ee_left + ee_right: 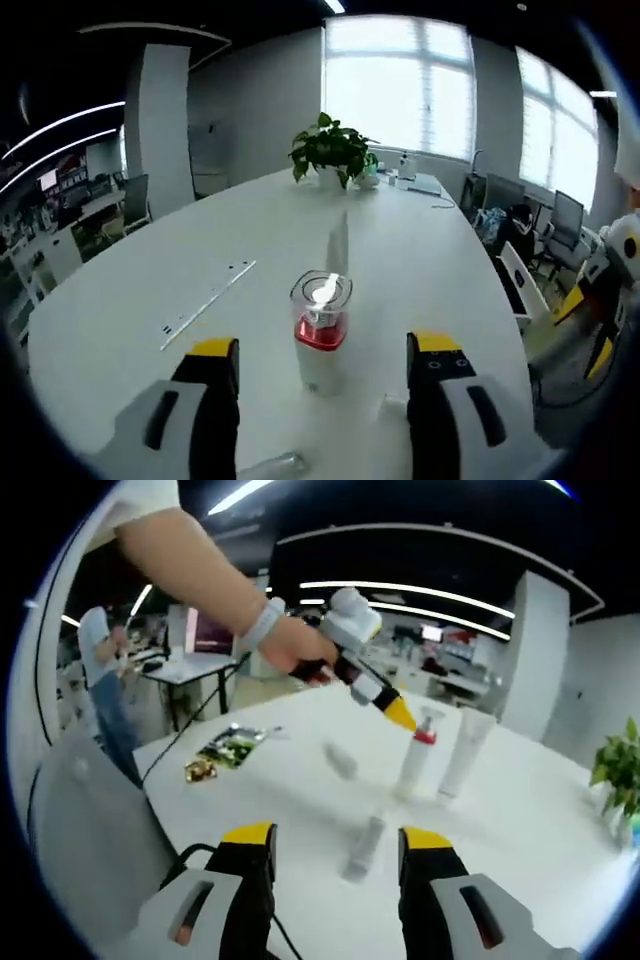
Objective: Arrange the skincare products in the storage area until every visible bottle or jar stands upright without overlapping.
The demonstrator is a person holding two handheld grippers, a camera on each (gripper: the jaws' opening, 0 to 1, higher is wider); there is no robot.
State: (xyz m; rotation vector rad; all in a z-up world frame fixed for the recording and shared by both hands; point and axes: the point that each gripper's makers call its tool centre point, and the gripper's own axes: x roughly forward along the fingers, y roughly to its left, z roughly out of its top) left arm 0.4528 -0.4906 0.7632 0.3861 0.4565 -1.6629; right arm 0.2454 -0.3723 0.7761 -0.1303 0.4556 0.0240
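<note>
On the white counter (420,250) a pump bottle (321,330) with a red collar and a clear cap stood upright, just ahead of the left tongs (325,375), whose jaws were spread wide to either side of it and held nothing. From the right gripper view the same pump bottle (416,752) stood close beside a white tube (463,750), also upright. Nearer the right tongs (335,865), which were likewise wide open and empty, a small grey bottle (364,846) lay on its side, and another grey bottle (341,761) lay further off. The left tongs (395,710) hovered just above the pump bottle, carried by a person's hand (296,645).

The lying bottles looked light, smooth and hard, so I judged they might roll or slip; a grip across the middle of the body seemed safest. The pump bottle looked top-heavy and easy to tip, better taken low on its body than by the cap.
</note>
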